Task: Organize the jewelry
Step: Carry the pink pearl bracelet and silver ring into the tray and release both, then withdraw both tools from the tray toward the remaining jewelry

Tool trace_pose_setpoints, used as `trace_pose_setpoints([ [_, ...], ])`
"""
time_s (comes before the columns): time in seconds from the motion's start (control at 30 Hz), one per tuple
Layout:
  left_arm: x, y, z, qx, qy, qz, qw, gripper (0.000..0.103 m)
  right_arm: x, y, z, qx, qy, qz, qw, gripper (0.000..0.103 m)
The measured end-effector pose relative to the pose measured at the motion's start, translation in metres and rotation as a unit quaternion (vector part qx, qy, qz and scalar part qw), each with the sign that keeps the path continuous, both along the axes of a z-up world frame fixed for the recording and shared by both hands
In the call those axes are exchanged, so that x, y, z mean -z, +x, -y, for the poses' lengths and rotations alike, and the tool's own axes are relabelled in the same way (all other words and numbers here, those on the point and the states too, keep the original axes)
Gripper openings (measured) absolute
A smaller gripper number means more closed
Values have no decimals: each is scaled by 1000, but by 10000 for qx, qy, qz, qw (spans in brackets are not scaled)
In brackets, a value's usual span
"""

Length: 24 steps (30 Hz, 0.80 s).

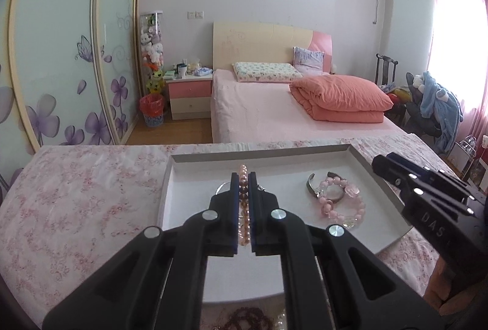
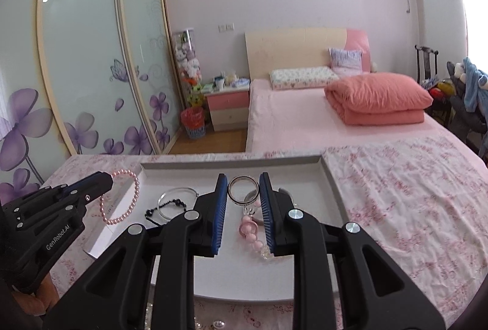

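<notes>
Left tool (image 1: 243,177) clenches a pink pearl bracelet (image 2: 122,199) over the white tray (image 1: 259,154), while right tool (image 2: 243,177) grips a silver bangle (image 2: 243,189).

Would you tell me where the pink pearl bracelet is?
The pink pearl bracelet hangs from the shut left tongs, above the white tray's left edge in the right wrist view.

The right gripper (image 2: 243,188) is gripping a silver ring bangle (image 2: 243,189) above the white tray (image 2: 331,174), while the left gripper (image 2: 108,179) is holding a pink pearl bracelet (image 2: 131,199) at the tray's left edge.
</notes>
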<state>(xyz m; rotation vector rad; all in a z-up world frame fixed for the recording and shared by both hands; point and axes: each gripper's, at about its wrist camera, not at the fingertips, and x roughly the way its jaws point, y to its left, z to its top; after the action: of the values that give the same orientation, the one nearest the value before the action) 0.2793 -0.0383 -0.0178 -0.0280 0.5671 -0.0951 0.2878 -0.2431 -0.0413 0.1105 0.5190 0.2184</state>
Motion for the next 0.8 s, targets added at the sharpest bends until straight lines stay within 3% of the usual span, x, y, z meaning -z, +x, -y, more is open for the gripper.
trace_pose_setpoints([
  [0.17,11,19,0,114,-201,-272,9994,7,11,13,0,-70,233,-359,9991,24],
  [0.23,11,22,-3,97,-292,-308,9991,8,11,11,3,-46,311,-367,9988,35],
  [0.3,10,24,-8,75,-400,-293,9987,11,10,7,7,14,323,-333,9989,38],
  [0.67,-4,2,-29,-235,-392,-145,9989,22,2,-15,21,129,371,-280,9988,38],
  [0.8,-8,-19,-37,-318,-261,-67,9991,32,2,-29,21,46,268,-325,9991,38],
])
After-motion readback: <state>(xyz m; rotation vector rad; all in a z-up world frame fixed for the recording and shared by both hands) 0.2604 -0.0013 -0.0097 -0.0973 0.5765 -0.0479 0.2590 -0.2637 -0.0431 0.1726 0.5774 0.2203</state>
